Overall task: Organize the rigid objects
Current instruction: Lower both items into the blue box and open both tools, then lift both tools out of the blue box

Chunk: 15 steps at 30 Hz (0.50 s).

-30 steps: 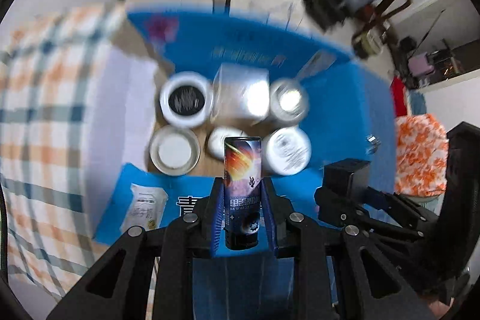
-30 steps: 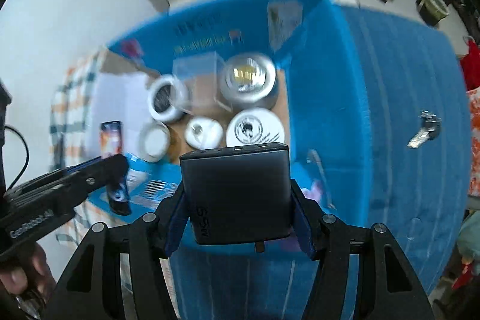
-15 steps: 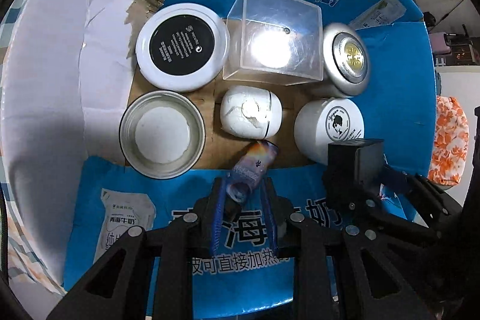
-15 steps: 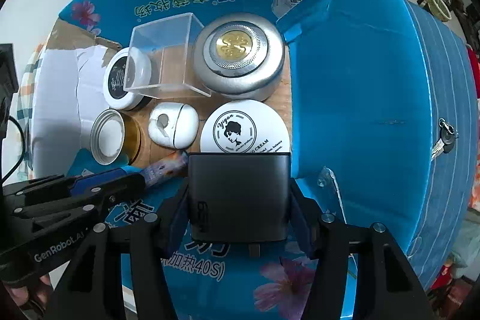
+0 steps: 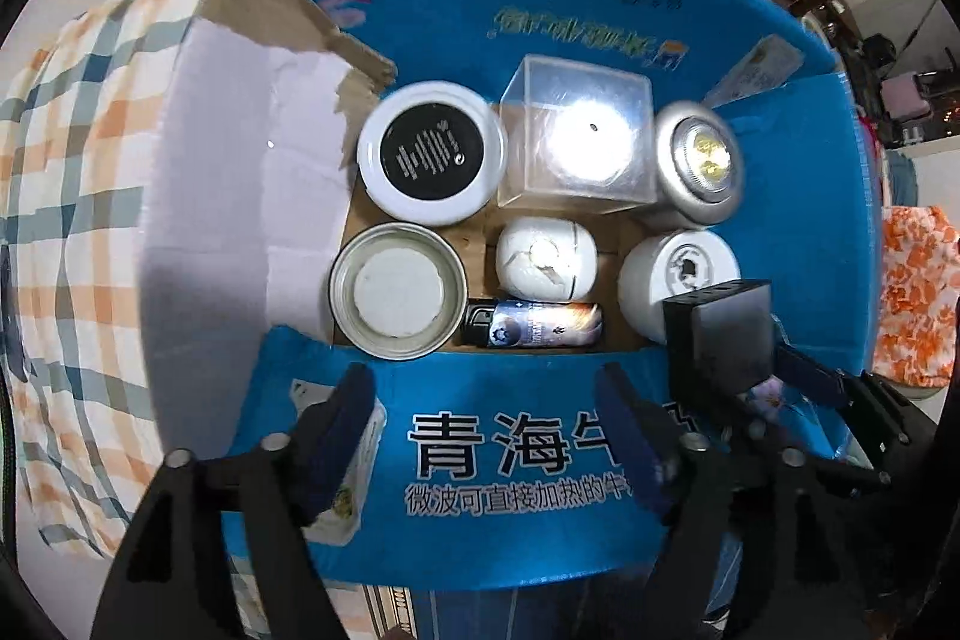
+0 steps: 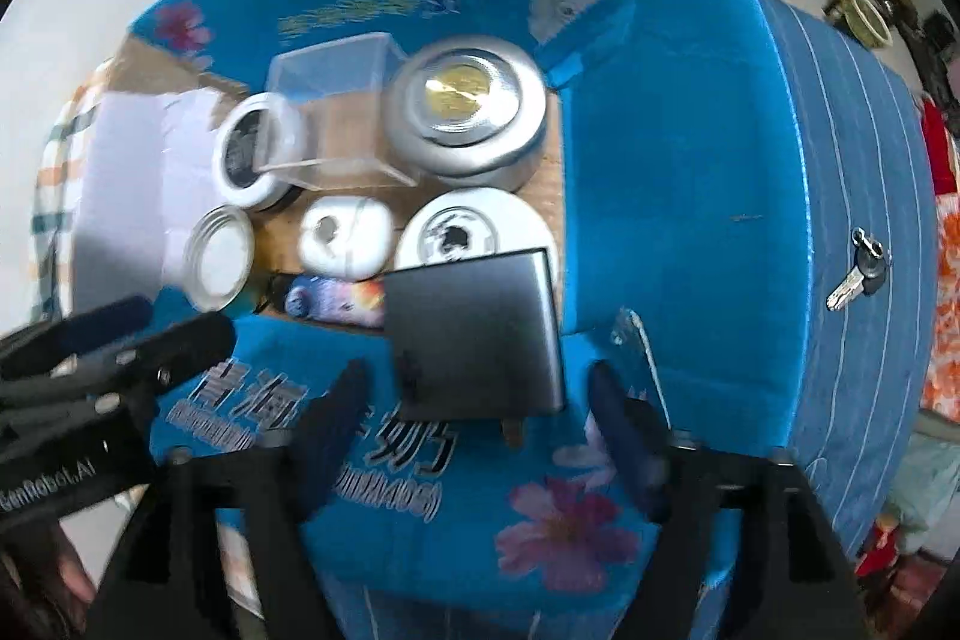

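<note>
A blue cardboard box [image 5: 600,10] holds several jars and tins. A small galaxy-print tube [image 5: 534,325] lies on its side on the box floor by the near wall; it also shows in the right wrist view [image 6: 336,301]. My left gripper [image 5: 486,418] is open and empty above the near flap. My right gripper [image 6: 474,418] is open; the dark grey flat box [image 6: 477,334] sits tilted between and ahead of its fingers, over the box's near edge, no longer clamped. It also shows in the left wrist view [image 5: 720,334].
In the box are a black-lidded white jar [image 5: 431,154], a clear plastic cube [image 5: 579,142], a silver round tin [image 5: 699,166], an open tin [image 5: 397,289], a white case [image 5: 546,265] and a white cream jar [image 5: 678,280]. Keys [image 6: 858,271] lie on the blue cloth. A checked cloth [image 5: 66,220] lies left.
My left gripper let go of the galaxy tube, which now lies in the box, and drew back open. My right gripper opened off the dark grey box.
</note>
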Motion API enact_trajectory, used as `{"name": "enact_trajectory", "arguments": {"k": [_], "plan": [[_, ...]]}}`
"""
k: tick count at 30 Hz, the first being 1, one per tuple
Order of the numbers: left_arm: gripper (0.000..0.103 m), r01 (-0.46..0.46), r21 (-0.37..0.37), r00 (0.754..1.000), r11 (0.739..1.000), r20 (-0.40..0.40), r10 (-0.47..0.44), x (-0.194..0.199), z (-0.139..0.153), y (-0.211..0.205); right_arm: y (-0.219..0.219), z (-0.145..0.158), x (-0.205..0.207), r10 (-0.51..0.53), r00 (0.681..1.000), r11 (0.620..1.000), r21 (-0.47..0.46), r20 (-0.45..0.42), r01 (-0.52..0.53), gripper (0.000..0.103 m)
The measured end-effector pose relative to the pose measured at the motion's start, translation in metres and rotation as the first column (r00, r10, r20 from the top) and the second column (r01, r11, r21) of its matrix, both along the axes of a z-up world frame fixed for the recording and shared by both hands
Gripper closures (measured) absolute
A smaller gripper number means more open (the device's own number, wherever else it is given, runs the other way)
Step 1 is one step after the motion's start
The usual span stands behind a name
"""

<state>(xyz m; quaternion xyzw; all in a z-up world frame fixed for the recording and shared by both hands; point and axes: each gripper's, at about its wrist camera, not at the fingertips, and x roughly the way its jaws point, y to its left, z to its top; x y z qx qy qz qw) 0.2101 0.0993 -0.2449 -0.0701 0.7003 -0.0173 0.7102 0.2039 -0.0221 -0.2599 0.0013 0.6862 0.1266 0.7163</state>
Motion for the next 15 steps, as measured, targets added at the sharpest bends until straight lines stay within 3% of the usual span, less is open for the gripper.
{"name": "enact_trajectory", "arguments": {"k": [2, 6, 15], "plan": [[0.016, 0.019, 0.053, 0.999, 0.998, 0.043, -0.022, -0.006, 0.012, 0.005, -0.002, 0.017, -0.013, 0.021, 0.999, 0.999, -0.035, 0.048, -0.020, 0.014], [0.001, 0.017, 0.066, 0.997, 0.998, 0.074, -0.022, -0.019, 0.026, 0.010, -0.003, 0.038, -0.026, 0.034, 0.994, 0.998, -0.049, 0.105, -0.029, 0.011], [0.001, -0.020, 0.123, 0.982, 0.992, 0.187, -0.004, -0.041, 0.074, 0.003, -0.022, 0.098, -0.054, 0.014, 0.980, 1.000, -0.020, 0.199, -0.010, 0.008]]}}
